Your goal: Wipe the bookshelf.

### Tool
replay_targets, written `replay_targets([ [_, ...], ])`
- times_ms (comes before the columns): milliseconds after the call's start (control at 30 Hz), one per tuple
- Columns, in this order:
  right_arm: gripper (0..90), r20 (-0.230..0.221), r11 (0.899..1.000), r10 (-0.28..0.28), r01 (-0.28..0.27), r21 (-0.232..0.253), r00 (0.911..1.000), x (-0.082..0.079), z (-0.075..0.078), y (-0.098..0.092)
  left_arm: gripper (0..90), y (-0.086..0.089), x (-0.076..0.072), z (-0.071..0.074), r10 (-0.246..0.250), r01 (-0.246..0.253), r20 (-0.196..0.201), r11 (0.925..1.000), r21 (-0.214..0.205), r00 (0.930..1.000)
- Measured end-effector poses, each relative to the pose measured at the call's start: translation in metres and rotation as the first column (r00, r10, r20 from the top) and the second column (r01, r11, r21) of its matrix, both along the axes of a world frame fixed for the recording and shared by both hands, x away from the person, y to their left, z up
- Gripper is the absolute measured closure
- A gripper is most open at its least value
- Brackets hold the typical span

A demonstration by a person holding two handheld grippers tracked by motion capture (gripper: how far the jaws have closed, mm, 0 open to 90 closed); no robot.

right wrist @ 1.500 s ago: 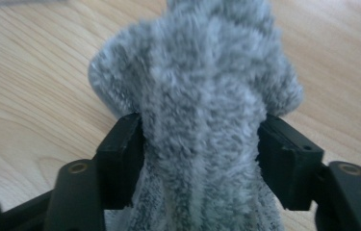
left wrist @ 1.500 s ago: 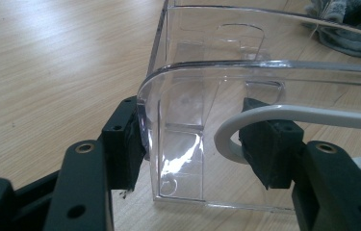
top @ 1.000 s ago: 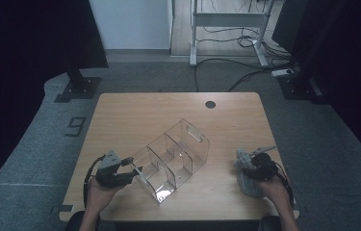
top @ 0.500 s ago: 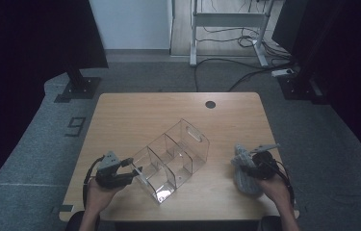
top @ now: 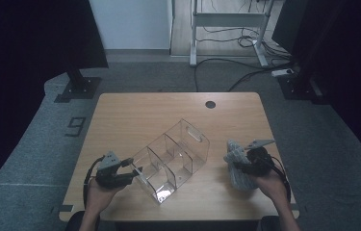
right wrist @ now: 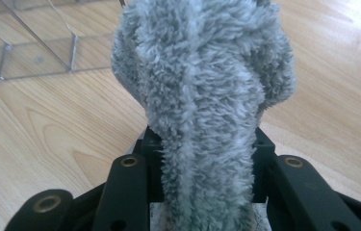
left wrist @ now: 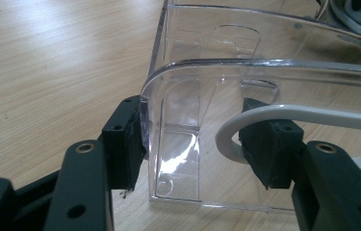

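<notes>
A clear plastic organizer with three compartments lies slantwise in the middle of the wooden table. My left gripper is at its near left end. In the left gripper view the jaws straddle a rounded corner of the organizer, with one pad pressed on the outer wall. My right gripper is shut on a grey fluffy cloth, held a little above the table to the right of the organizer. In the right gripper view the cloth bulges out between the jaws.
A dark round cable hole sits near the table's far edge. The table's front edge runs close under both hands. Beyond the table, a white desk frame with cables stands on the grey floor, and a dark monitor stand is at the left.
My right gripper has risen with the grey cloth and shifted slightly towards the organizer. The left gripper and the organizer have kept still.
</notes>
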State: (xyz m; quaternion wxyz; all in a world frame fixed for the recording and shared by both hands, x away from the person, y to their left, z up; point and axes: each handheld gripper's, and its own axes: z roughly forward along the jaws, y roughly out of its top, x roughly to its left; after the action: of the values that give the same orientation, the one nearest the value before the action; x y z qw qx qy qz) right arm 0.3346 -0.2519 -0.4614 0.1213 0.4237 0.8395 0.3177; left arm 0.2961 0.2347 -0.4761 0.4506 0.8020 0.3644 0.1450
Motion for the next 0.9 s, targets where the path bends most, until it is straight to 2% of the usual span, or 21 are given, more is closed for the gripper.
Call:
replay_targets([
  [167,62.4,0.007,0.999,0.016,-0.016,0.031,0.9998,0.002,0.015,0.0,43.2,0.0,0.0,0.0,-0.001,0.001,-0.002,1.0,-0.001,1.0],
  [533,62.5,0.025,0.998,0.044,-0.045,0.046,0.9987,0.01,0.038,0.008,42.6,-0.002,-0.001,0.001,-0.002,0.002,-0.015,1.0,-0.001,0.9999],
  [767,62.5,0.046,0.997,0.066,-0.068,0.041,0.9968,0.022,0.061,0.019,42.5,-0.003,-0.001,0.001,-0.004,0.004,-0.017,1.0,0.0,0.9998],
  [900,62.5,0.059,0.996,0.079,-0.081,0.035,0.9952,0.035,0.074,0.031,42.3,-0.003,-0.001,0.001,-0.008,0.007,-0.021,1.0,-0.002,0.9998],
])
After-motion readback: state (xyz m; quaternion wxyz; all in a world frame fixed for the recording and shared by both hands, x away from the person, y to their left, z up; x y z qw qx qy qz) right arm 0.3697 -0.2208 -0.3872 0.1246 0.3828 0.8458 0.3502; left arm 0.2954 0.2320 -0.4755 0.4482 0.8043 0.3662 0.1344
